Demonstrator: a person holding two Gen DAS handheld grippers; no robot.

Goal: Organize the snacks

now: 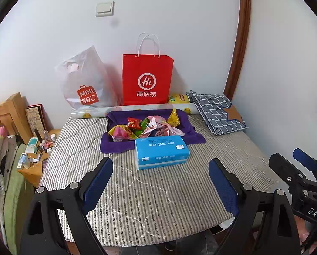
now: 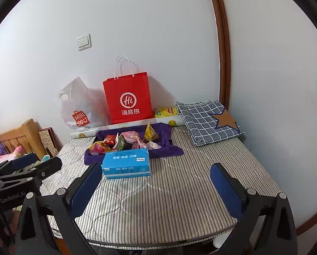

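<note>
Snack packets point(image 1: 145, 126) heaped on purple cloth point(image 1: 192, 131) behind blue tissue pack point(image 1: 161, 152), gathered for sorting. Left gripper point(image 1: 160, 187), right gripper point(image 2: 156, 188): fingers spread wide, nothing held.

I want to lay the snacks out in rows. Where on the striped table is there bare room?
The near half of the striped cover, between the tissue box and the near edge, is bare. So is the strip left of the purple cloth. The back is crowded: red bag, plastic bag, checked cloth at the right rear.
</note>
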